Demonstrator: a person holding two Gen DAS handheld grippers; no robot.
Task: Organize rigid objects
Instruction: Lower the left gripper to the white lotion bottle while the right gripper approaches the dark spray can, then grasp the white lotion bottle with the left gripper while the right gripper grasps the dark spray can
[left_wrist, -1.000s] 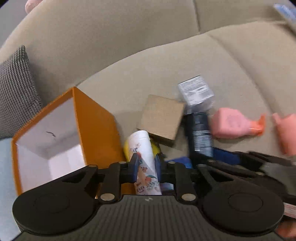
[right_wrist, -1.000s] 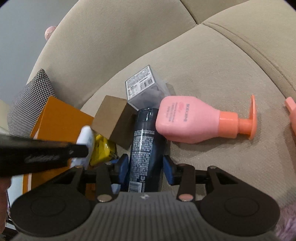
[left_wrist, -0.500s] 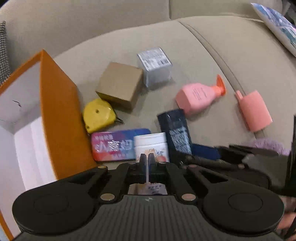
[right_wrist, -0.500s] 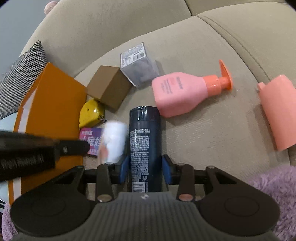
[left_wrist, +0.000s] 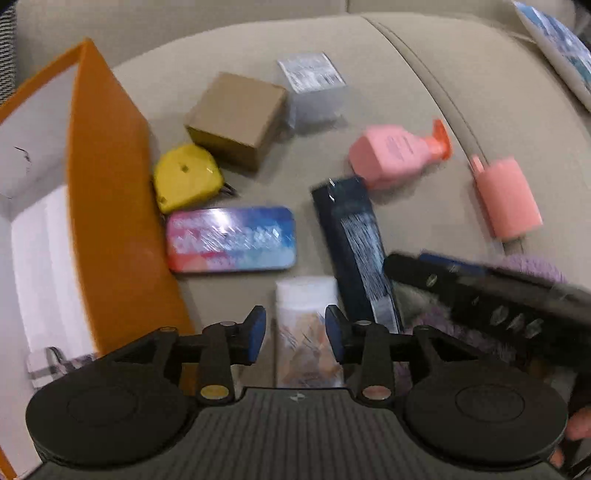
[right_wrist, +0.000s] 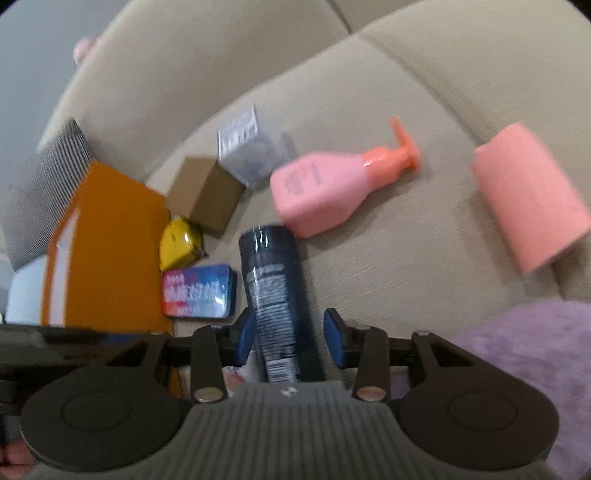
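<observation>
My left gripper (left_wrist: 295, 332) points down at the sofa seat. Its jaws are opening, and a white bottle with a floral label (left_wrist: 306, 325) stands between them, a small gap showing at the left pad. A dark spray can (right_wrist: 275, 280) is held at its lower end by my right gripper (right_wrist: 290, 336), whose jaws are closing on its sides. In the left wrist view the can (left_wrist: 351, 236) slants up beside the white bottle. An open orange box (left_wrist: 110, 184) stands at the left.
On the seat lie a yellow tape measure (left_wrist: 186, 177), a colourful tin (left_wrist: 231, 240), a cardboard box (left_wrist: 236, 118), a clear labelled box (left_wrist: 314, 85), a pink pump bottle (right_wrist: 321, 188) and a pink cup (right_wrist: 528, 195). A purple fluffy cloth (right_wrist: 535, 350) is at the right.
The left jaws, fully shut half a second ago, now stand apart around the white bottle. The right gripper has drawn back from the pink pump bottle with the can in it.
</observation>
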